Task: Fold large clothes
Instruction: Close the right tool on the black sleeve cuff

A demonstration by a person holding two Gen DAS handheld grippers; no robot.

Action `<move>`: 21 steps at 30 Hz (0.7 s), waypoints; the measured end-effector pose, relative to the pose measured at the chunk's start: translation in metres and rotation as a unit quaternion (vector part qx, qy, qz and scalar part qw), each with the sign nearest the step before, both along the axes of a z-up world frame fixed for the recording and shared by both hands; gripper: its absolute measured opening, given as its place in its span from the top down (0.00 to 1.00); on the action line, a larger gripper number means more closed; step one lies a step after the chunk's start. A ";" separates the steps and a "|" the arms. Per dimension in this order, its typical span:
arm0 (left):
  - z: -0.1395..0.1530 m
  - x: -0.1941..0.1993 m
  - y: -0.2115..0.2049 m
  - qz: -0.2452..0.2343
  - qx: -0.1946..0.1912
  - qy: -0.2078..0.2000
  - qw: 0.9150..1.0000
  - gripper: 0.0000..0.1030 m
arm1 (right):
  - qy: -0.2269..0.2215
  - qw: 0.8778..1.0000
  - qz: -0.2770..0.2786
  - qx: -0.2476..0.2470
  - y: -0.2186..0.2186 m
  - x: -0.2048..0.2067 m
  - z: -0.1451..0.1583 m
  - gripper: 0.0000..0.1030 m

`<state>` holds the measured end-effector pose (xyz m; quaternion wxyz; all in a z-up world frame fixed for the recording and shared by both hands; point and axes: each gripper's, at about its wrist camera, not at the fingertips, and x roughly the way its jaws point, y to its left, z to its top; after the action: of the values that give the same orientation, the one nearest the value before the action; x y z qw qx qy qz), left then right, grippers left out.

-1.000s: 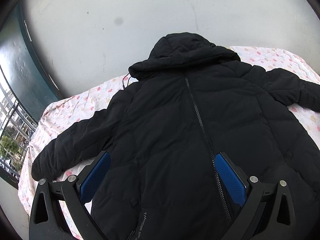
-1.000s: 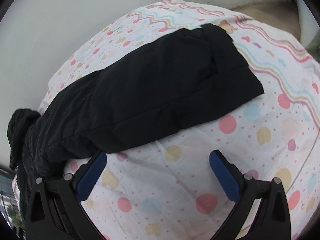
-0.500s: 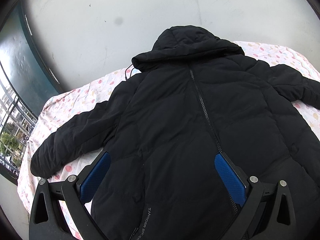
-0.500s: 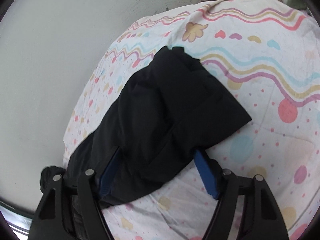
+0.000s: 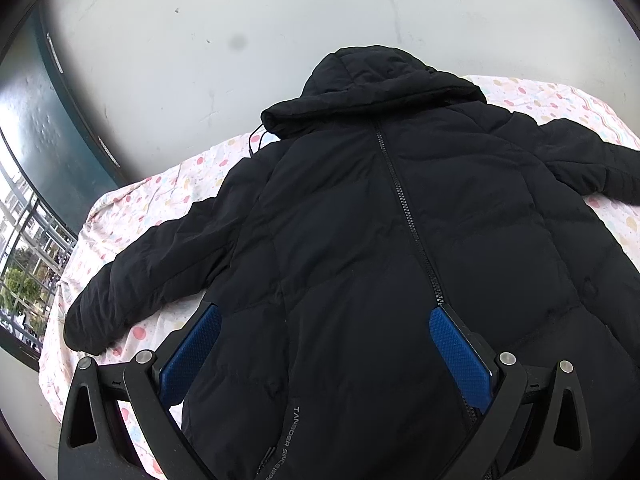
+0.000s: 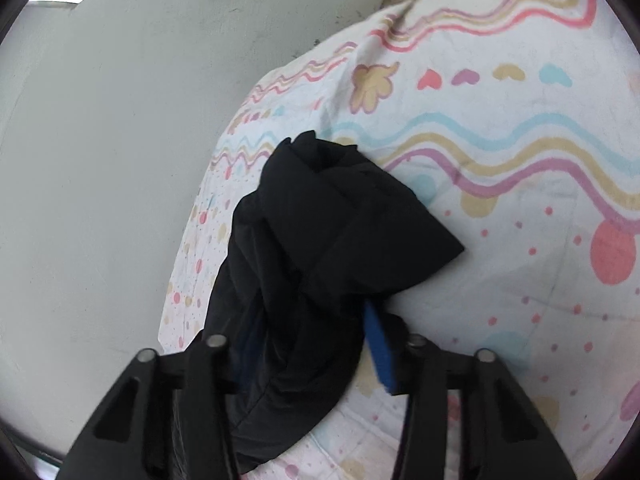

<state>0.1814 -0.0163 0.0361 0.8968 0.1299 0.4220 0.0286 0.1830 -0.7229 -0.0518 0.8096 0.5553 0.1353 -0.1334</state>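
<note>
A black hooded puffer jacket [image 5: 360, 240] lies zipped and spread out on a patterned bed sheet [image 5: 160, 196], its hood [image 5: 384, 84] against the wall. My left gripper [image 5: 325, 314] hovers open over the lower front, a blue pad on each side, not pinching the fabric. One sleeve [image 5: 152, 272] stretches out to the left. In the right wrist view the other sleeve [image 6: 340, 232] is bunched up between the jaws of my right gripper [image 6: 308, 328], which are closing on it. The blue right pad [image 6: 378, 344] presses the cloth; the left pad is hidden behind the fabric.
A pale wall [image 5: 200, 40] runs right behind the bed. A dark window frame and barred window [image 5: 24, 272] stand at the left. The sheet [image 6: 500, 200] with wavy lines and dots extends to the right of the sleeve cuff, ending at the bed's far corner.
My right gripper moved onto the sleeve, rolled, and its jaws narrowed from wide open to squeezing the cloth, which bunched up. The left gripper stayed put and open.
</note>
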 end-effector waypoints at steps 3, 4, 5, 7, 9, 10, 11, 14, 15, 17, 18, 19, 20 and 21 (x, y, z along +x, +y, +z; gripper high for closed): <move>0.001 -0.001 0.001 0.000 0.002 -0.002 1.000 0.01 | -0.009 1.000 -0.003 -0.008 0.001 -0.001 0.003 0.79; 0.002 -0.002 0.002 0.000 0.002 -0.002 1.000 0.01 | -0.011 1.000 -0.003 -0.017 0.004 -0.002 0.008 0.82; 0.002 -0.002 0.003 0.001 0.001 -0.003 1.000 0.01 | -0.014 1.000 -0.004 -0.027 0.006 -0.004 0.013 0.84; 0.002 -0.003 0.003 0.003 0.000 -0.003 1.000 0.01 | -0.018 0.999 -0.005 -0.044 0.009 -0.008 0.023 0.88; 0.003 -0.004 0.004 0.005 -0.004 -0.003 1.000 0.01 | -0.023 0.998 -0.006 -0.065 0.014 -0.013 0.037 0.89; 0.004 -0.004 0.005 0.006 -0.005 -0.004 1.000 0.01 | -0.025 0.997 -0.006 -0.076 0.017 -0.015 0.044 0.89; 0.005 -0.006 0.005 0.008 -0.007 -0.005 1.000 0.01 | -0.026 0.995 -0.005 -0.092 0.021 -0.018 0.055 0.89; 0.008 -0.011 0.005 0.006 -0.012 -0.008 1.000 0.01 | -0.032 0.991 0.001 -0.128 0.030 -0.023 0.080 0.90; 0.010 -0.013 0.005 0.005 -0.013 -0.010 1.000 0.01 | -0.033 0.990 0.002 -0.138 0.034 -0.027 0.086 0.90; 0.013 -0.017 0.005 0.003 -0.016 -0.014 1.000 0.01 | -0.040 0.986 0.008 -0.160 0.042 -0.030 0.105 0.91; 0.014 -0.020 0.006 0.002 -0.018 -0.016 1.000 0.01 | -0.044 0.984 0.011 -0.173 0.048 -0.033 0.115 0.91; 0.016 -0.022 0.007 0.003 -0.019 -0.019 1.000 0.01 | -0.047 0.981 0.014 -0.190 0.056 -0.035 0.127 0.91; 0.017 -0.024 0.009 0.004 -0.020 -0.021 1.000 0.01 | -0.050 0.978 0.018 -0.202 0.061 -0.037 0.136 0.91; 0.018 -0.025 0.011 0.006 -0.022 -0.023 0.999 0.01 | -0.056 0.973 0.024 -0.221 0.071 -0.038 0.151 0.91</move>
<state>0.1561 -0.0056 0.0545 0.9087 0.1070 0.4025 0.0273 0.1446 -0.6523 0.0994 0.9214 0.3662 0.0704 -0.1097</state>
